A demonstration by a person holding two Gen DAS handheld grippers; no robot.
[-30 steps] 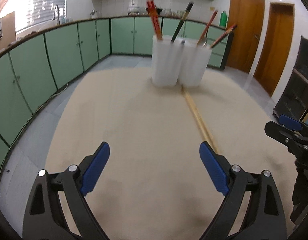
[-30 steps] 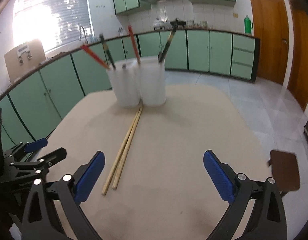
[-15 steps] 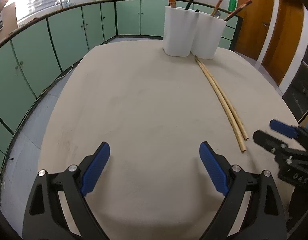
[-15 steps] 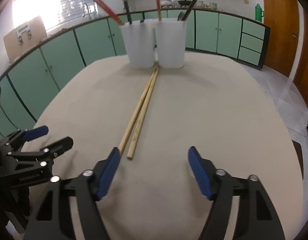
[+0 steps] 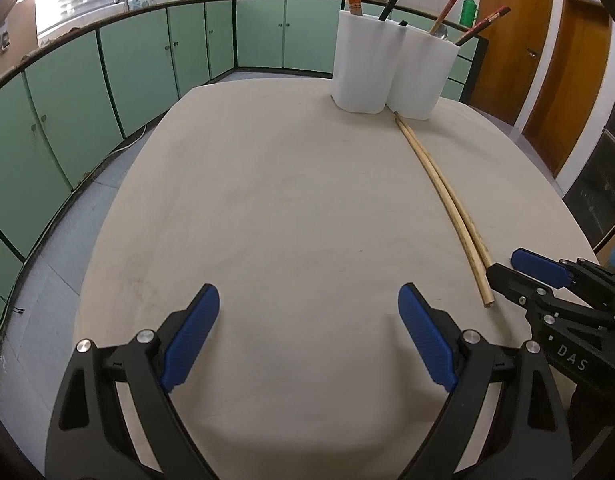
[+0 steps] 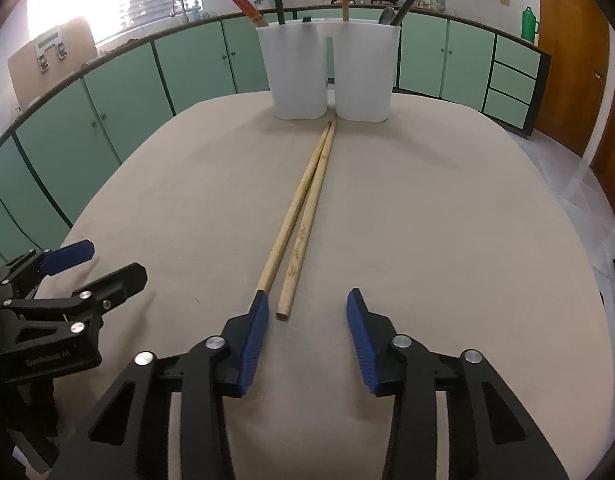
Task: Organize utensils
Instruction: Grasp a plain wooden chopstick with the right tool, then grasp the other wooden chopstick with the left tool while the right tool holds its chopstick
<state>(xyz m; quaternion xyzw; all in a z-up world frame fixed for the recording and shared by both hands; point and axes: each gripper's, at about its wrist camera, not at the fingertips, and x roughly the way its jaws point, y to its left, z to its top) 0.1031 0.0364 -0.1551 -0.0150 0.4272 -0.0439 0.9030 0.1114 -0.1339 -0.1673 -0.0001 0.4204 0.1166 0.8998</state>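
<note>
Right tongs (image 6: pixel 305 312) are the ones on the job: jaws part-open and have just been closing, nothing pinched yet. The pair of wooden chopsticks (image 6: pixel 303 216) lies flat on the beige table (image 6: pixel 447 240), long axis running straight away from the right tongs toward the two white utensil holders (image 6: pixel 329 74) at the far edge, far tips nearly touching the gap between the holders. Near ends sit right at the tong tips: one stick's end is between the blue pads, the other's end runs in at or under the left pad (image 6: pixel 253 344), can't tell if it's inside the gap or being covered. So the sticks are end-on to the jaws, not crosswise; my read is the closing line is across the pair, which suits a pinch at the near ends, but that left stick may get pushed aside or left out. Left tongs (image 5: pixel 309 336) are wide open, empty, over bare table, well to the side of the chopsticks; right hand is clearly nearer. Holders already carry red and dark chopsticks plus a spoon-like utensil. Likely next: finish the close on both sticks, lift, drop into a holder.
</note>
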